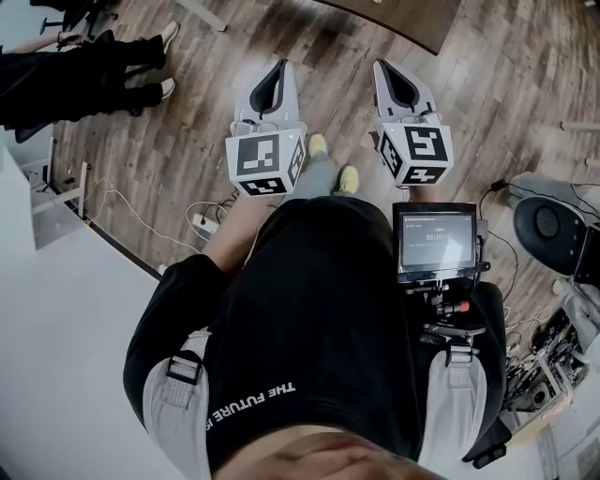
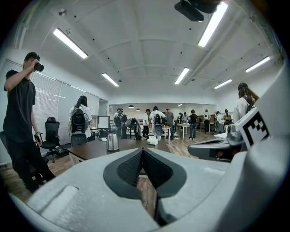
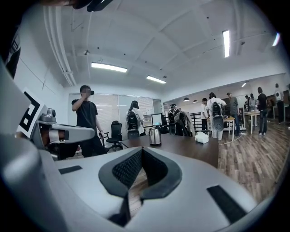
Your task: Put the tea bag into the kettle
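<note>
Left tongs (image 1: pixel 278 70) and right tongs (image 1: pixel 384 70) are held side by side over the wood floor (image 1: pixel 141 169), short of the dark table (image 1: pixel 384 19), whose edge shows at the top of the head view. Left gripper view: left tongs (image 2: pixel 142 152) closed, pad tips touching, nothing between them. Right gripper view: right tongs (image 3: pixel 142 152) also closed on nothing.

The steel kettle (image 2: pixel 112 142) stands upright on the table (image 2: pixel 90 149), well apart from both tongs. A white packet (image 2: pixel 152 141) lies on the same table, toward its far right end. It is too small to tell if it is the tea bag.

From the right side the kettle (image 3: pixel 155 136) and white packet (image 3: pixel 201 137) sit on the table (image 3: pixel 190 147) the same way. A person in black (image 2: pixel 20 127) stands left of the table. A small screen (image 1: pixel 434 239) hangs on the wearer's chest.
</note>
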`<state>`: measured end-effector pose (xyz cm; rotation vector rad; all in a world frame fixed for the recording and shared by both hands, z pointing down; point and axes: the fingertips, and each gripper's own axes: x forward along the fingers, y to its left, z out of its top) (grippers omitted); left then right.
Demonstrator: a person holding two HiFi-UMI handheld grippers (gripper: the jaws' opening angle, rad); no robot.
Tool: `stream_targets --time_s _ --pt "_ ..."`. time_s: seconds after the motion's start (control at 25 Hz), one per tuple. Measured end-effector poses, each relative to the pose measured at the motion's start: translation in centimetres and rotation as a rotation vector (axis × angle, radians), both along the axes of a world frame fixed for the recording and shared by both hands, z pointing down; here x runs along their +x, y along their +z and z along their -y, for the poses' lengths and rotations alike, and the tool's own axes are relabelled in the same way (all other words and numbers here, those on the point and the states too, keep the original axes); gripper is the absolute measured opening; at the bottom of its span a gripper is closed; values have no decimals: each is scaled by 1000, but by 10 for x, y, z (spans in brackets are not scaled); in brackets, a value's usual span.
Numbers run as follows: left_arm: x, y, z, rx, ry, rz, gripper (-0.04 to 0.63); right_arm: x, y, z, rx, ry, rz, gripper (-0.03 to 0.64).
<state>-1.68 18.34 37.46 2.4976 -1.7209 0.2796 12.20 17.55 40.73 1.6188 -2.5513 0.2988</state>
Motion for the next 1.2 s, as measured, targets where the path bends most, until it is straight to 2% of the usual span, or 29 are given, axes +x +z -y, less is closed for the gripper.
stream_targets --time_s 0.12,0.6,0.96,1.2 --pt "-13 0 22 1 8 -8 3 -14 -1 21 0 8 -6 6" --pt "-22 -26 39 36 27 -36 3 -29 -34 36 31 3 -45 6" --pt "-67 -6 80 -10 21 -48 3 -79 -22 79 14 -9 -85 6" --pt "-73 -2 94 -11 26 -62 3 -82 -22 90 15 10 -99 6"
